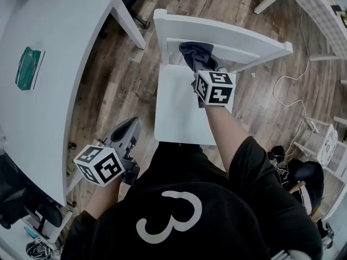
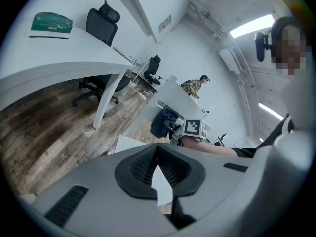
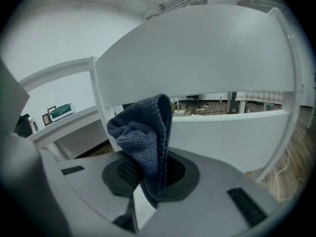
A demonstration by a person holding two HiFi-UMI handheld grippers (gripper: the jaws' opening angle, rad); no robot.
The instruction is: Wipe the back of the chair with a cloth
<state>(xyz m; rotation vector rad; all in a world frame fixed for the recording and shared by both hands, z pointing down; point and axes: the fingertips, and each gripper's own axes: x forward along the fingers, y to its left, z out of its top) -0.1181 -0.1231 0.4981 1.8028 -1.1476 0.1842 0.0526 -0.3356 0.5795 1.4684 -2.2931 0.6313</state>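
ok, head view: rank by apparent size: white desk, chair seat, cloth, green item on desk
1. white desk
2. chair seat
3. cloth and green item: about alike, not ranked

— What is lying left of the left gripper (image 1: 126, 130)?
— A white curved table (image 1: 59, 64) is spreading there, with a flat green packet (image 1: 29, 67) sitting on it, well apart from the gripper.
— And right of the right gripper (image 1: 203, 68)?
— A thin white cable (image 1: 274, 90) is looping over the brown wooden plank floor (image 1: 124, 85).
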